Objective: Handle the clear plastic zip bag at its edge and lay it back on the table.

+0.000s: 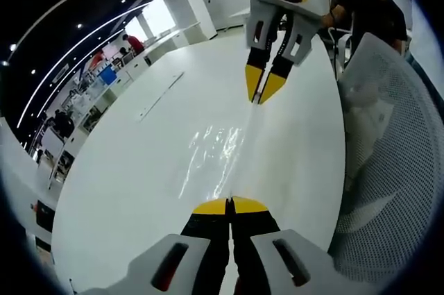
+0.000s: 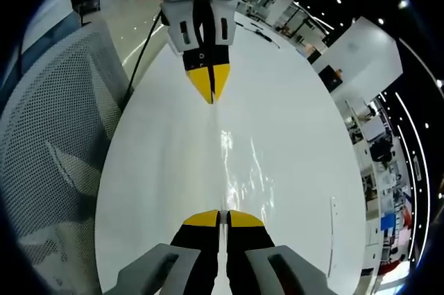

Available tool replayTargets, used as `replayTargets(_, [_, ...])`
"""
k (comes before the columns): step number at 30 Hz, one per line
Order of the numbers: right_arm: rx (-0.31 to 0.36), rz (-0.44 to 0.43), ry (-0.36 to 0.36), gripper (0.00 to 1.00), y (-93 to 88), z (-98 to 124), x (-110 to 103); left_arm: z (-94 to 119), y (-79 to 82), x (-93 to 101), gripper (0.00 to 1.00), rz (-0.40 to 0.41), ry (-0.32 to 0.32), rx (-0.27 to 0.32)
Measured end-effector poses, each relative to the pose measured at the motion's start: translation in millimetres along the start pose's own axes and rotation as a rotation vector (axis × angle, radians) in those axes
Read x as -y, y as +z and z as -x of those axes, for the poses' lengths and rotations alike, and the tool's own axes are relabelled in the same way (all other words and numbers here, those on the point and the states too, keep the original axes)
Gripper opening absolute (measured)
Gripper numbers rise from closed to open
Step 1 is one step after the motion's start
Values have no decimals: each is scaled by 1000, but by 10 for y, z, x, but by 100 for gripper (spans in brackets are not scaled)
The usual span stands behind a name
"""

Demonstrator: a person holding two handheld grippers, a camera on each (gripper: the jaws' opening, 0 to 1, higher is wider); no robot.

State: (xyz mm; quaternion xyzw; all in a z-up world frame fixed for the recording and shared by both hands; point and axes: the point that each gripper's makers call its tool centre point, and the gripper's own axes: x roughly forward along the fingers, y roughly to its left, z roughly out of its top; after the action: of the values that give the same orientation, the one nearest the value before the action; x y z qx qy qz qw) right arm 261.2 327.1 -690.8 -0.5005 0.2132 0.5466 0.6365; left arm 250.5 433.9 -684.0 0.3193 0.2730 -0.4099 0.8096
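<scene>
White and glossy, the long table (image 1: pixel 139 170) is spreading across most of the left gripper view, with an open office running along its far side. Beside it, a white mesh chair (image 1: pixel 388 142) is standing at the table's edge, and it is showing again in the right gripper view (image 2: pixel 48 135).

Between the two tools, the clear plastic zip bag (image 1: pixel 229 149) is stretching edge-on above the tabletop, its film catching bright glare (image 2: pixel 232 163) and wrinkling along its length; whether its lower edge is touching the table is hard to tell.

At the near end of that view, the left gripper (image 1: pixel 229 206) is pinching one end of the bag, its yellow-tipped jaws pressed together on the plastic. Opposite it, the right gripper (image 1: pixel 262 88) is clamping the other end, jaws likewise squeezed on the bag's edge. Seen from its own camera, the right gripper (image 2: pixel 223 218) is holding the film tight while the left gripper (image 2: pixel 210 85) is facing it across the table.
</scene>
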Motion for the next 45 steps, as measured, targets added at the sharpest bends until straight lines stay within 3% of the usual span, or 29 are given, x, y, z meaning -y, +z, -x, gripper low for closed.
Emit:
replayTargets(32, [-9,30,-5,0,-63,31,-27,-12,-22,75,0,-10,-6,3])
replayTargets(34, [6,21,1,1,-28,57,-23,-13,-30,79,0,-14,-5,1])
replayTargets(36, [68,5,-4,4,96,95,-6,-15,-27,94,0,-12,-10,3])
replayTargets(42, [82,11,-16,7,191,145,100,-24,-2,109,0,-33,-10,1])
replayTargets(45, [100,25,-30,14,251,177,170,-13,31,93,0,-39,-6,6])
